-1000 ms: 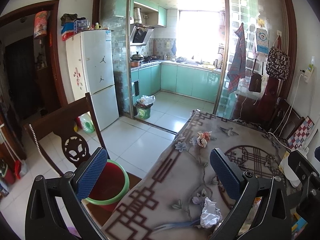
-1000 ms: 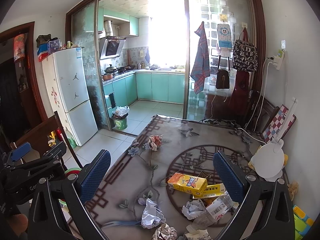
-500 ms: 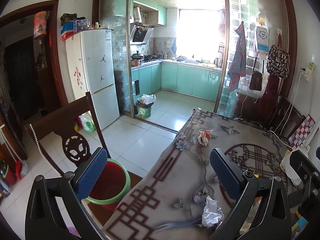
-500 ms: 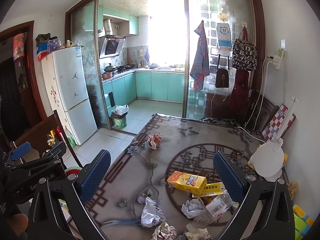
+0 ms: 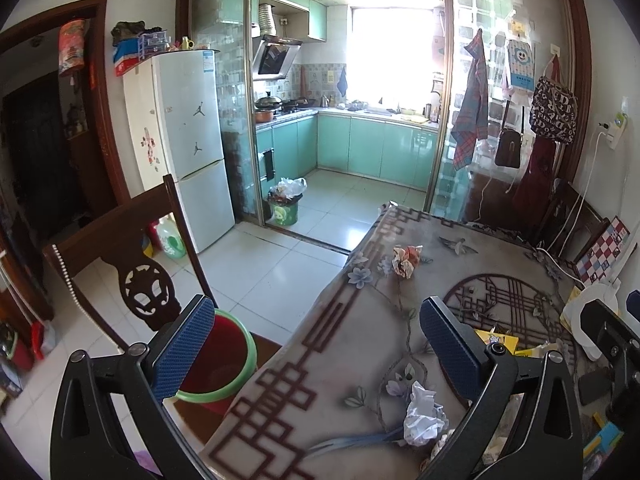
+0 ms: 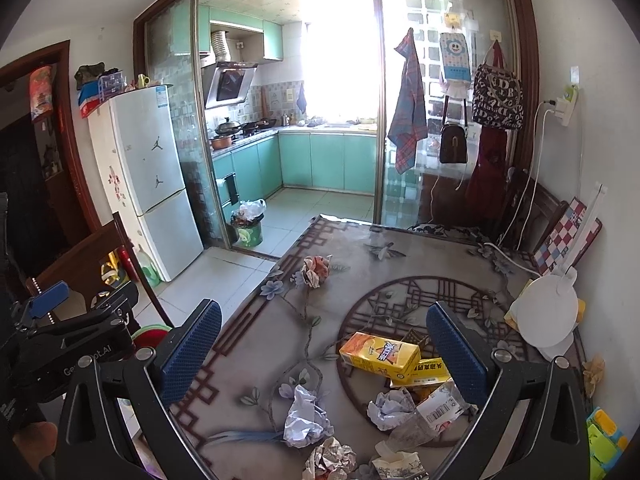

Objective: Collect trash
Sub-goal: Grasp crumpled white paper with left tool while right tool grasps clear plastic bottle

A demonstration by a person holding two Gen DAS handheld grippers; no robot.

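Yellow carton (image 6: pixel 380 355) flat, long axis left-right

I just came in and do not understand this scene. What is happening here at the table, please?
A person is holding two grippers above a table to collect trash. Both the left gripper and the right gripper are open and hold nothing. The trash lies untouched: a yellow carton, crumpled white paper, a foil ball and a coloured wrapper farther off. A red bucket with a green rim stands on the chair beside the table.
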